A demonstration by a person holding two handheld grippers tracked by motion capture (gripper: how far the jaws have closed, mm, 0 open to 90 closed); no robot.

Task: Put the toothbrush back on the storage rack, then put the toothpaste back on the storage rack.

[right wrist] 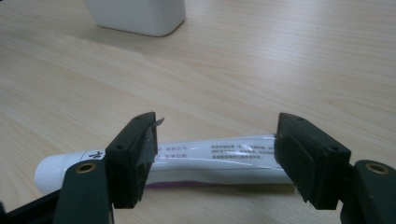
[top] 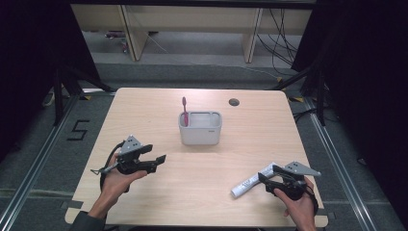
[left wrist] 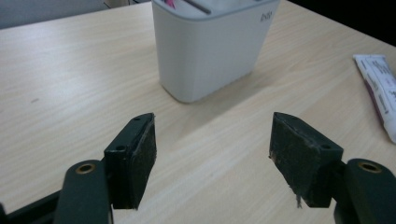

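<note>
A white toothpaste tube (top: 248, 183) lies on the table near the front right. My right gripper (top: 269, 173) hovers low over it, open. In the right gripper view the tube (right wrist: 212, 163) runs crosswise behind both pads, its cap end sticking out past the left jaw; the right gripper (right wrist: 215, 156) does not press on it. A white holder (top: 201, 130) stands mid-table with a pink toothbrush (top: 184, 109) upright in its left compartment. My left gripper (top: 155, 155) is open and empty at the front left, pointing toward the holder (left wrist: 210, 51); nothing lies between its jaws (left wrist: 212, 158).
The wooden table (top: 144, 106) has a round cable hole (top: 234, 102) at the back right. The tube (left wrist: 380, 93) shows at the right edge of the left gripper view. The holder's base (right wrist: 140, 16) is at the top of the right gripper view.
</note>
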